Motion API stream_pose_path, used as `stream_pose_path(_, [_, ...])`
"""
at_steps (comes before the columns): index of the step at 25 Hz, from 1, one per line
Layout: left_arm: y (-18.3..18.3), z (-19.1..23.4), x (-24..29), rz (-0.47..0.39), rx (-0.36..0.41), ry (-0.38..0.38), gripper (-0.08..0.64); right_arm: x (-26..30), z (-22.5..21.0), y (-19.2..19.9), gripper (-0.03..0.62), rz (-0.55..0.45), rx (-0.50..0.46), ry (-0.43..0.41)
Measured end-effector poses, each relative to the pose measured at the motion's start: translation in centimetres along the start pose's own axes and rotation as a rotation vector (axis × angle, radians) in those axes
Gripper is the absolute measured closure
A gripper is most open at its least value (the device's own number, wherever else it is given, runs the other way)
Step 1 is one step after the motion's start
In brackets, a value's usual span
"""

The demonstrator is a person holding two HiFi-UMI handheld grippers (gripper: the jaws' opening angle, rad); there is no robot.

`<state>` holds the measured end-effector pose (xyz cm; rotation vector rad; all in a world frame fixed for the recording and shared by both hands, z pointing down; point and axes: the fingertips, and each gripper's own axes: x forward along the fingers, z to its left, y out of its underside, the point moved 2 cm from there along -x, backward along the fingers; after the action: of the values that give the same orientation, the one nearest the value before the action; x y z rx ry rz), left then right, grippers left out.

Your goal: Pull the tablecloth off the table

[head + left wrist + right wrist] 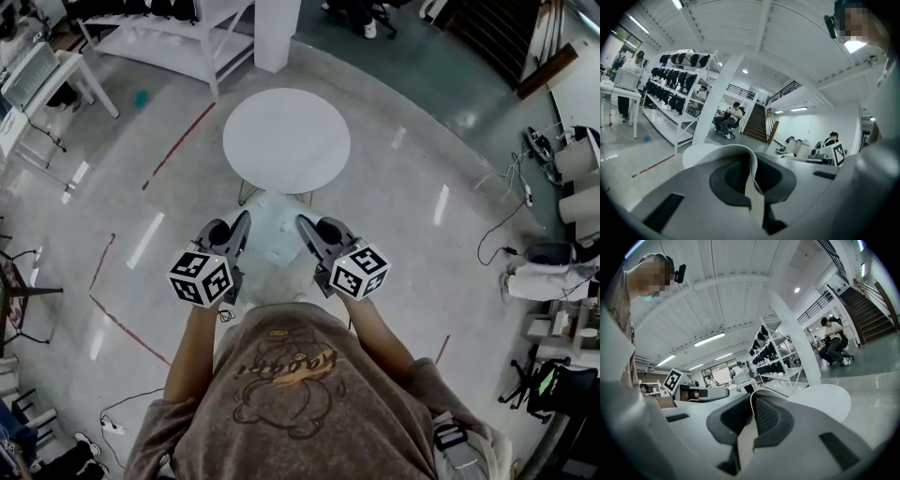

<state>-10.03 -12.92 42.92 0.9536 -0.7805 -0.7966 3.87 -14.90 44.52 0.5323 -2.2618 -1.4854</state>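
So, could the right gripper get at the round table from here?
Probably yes: nothing stands between the right gripper and the table, though its jaws are shut on the tablecloth.

white shelf rack (159,47) beside pillar (277,33); red tape (178,145) on floor (412,244)

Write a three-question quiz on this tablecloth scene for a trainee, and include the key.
1. True or false: the tablecloth lies spread over the round table.
2. The left gripper is shut on: A) nothing, B) the tablecloth, C) a chair leg.
3. Fill in: the right gripper has its jaws ____ on the tablecloth.
Key: 1 false, the round table is bare; 2 B; 3 shut.
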Motion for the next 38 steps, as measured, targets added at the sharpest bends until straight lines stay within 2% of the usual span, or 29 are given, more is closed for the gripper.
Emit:
stream_pose_path(7, [0.7, -2.0, 2.5, 0.022, 0.064, 0.057, 0.538, -2.3, -2.3, 0.1, 0.577, -0.031, -0.008, 0.072])
stream_pose_path(15, [1.8, -2.7, 4.2, 0.023, 0.054, 0.039, 0.538, -3.0, -4.2, 0.5, 0.576, -0.047, 0.026, 0.127])
stream_pose_path(27, [2.3, -2.9, 3.8, 0.017, 0.047, -0.005, 0.538, -2.9, -4.5, 0.8, 0.577, -0.045, 0.052, 0.124])
stream_pose_path(38, [2.7, -3.1, 2.8, 0.018, 0.036, -0.013, 0.538, -3.1, -3.8, 1.3, 0.578, -0.034, 0.060, 0.105])
